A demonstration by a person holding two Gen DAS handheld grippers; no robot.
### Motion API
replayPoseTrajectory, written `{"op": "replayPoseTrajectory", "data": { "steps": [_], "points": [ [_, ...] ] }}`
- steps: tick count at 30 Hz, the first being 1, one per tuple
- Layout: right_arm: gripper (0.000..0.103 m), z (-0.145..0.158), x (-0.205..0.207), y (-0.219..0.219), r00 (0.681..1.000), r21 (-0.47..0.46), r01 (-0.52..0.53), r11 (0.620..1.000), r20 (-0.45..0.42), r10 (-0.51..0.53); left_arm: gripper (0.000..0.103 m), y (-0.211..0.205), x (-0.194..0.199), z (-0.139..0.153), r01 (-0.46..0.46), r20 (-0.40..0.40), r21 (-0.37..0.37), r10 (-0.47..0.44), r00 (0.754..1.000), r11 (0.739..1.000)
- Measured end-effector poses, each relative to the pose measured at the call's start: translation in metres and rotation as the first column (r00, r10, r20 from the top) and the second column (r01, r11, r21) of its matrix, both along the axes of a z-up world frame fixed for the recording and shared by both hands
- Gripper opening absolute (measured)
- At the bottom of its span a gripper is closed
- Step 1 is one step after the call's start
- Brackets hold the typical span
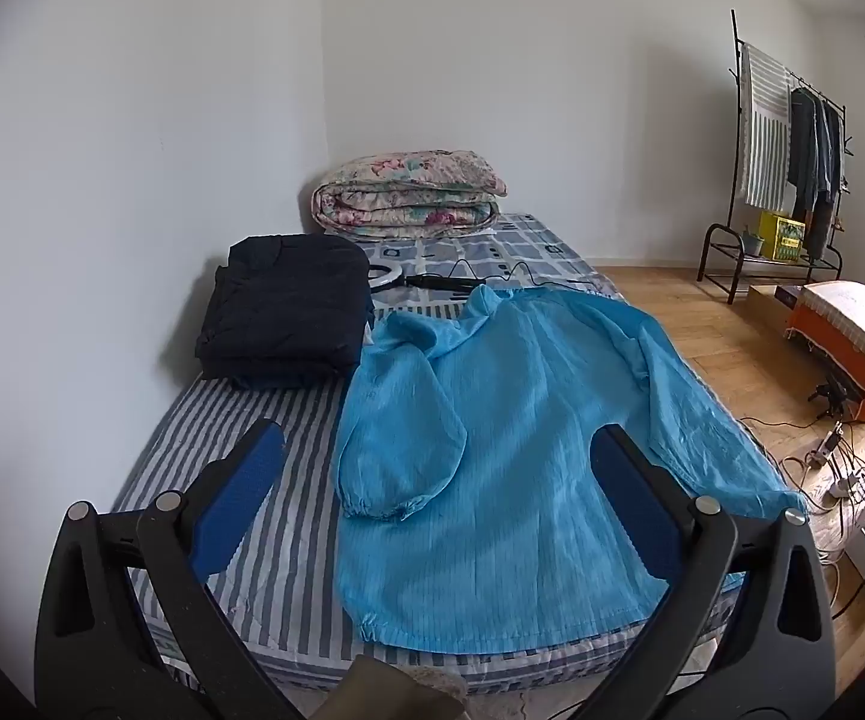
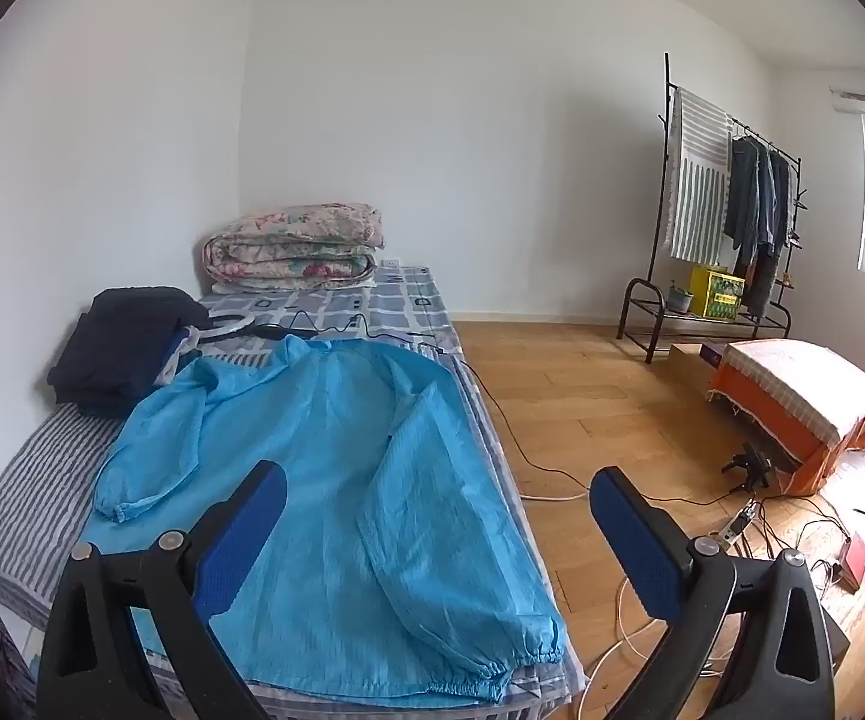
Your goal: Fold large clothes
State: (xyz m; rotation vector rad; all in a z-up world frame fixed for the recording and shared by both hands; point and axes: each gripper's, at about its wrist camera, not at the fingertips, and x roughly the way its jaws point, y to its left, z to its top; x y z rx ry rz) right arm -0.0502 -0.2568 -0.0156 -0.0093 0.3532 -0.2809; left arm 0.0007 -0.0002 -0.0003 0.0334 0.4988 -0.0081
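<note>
Hovering over the bed [image 1: 240, 540], both tools stand wide with nothing between the pads: the left tool [image 1: 438, 480] above the near hem, the right tool [image 2: 438, 510] over the bed's right edge. The blue top [image 1: 510, 450] lies spread flat on the bed, collar away, left sleeve [image 1: 402, 420] folded across the chest, right sleeve [image 2: 450, 516] along the bed's edge with its cuff near the corner. My guess is the thin, crinkled cloth could bunch or slip from a pinch, and a pull on that sleeve could drag it off the edge toward the floor. A cable [image 1: 492, 273] beside the collar may snag. The fabric looks light, ribbed and faintly glossy, with gathered elastic cuffs; the striped sheet beneath is matte; a dark folded pile [image 1: 288, 312] sits beside it
</note>
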Motion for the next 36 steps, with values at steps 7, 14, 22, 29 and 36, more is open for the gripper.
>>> {"op": "replayPoseTrajectory", "data": {
  "steps": [7, 14, 22, 29, 36],
  "points": [
    [0.102, 0.005, 0.000, 0.005, 1.000, 0.002, 0.003, 1.000, -0.007, -0.003, 0.103, 0.001, 0.001, 0.000, -0.003, 0.003, -0.010, 0.003, 1.000, 1.000],
    [0.102, 0.005, 0.000, 0.006, 1.000, -0.004, 0.000, 1.000, -0.008, 0.000, 0.103, 0.000, 0.002, 0.004, -0.005, 0.008, -0.017, 0.005, 1.000, 1.000],
    [0.102, 0.008, 0.001, 0.010, 1.000, -0.004, -0.005, 1.000, -0.010, 0.005, 0.103, 0.012, -0.003, 0.026, -0.012, 0.019, -0.025, 0.012, 1.000, 1.000],
    [0.102, 0.006, 0.003, 0.010, 1.000, -0.005, -0.011, 1.000, -0.014, 0.010, 0.103, 0.014, -0.003, 0.031, -0.015, 0.025, -0.030, 0.015, 1.000, 0.999],
    [0.102, 0.004, 0.005, 0.014, 1.000, -0.011, -0.020, 1.000, -0.018, 0.020, 0.103, 0.014, -0.004, 0.030, -0.014, 0.028, -0.033, 0.015, 0.999, 0.999]
  ]
}}
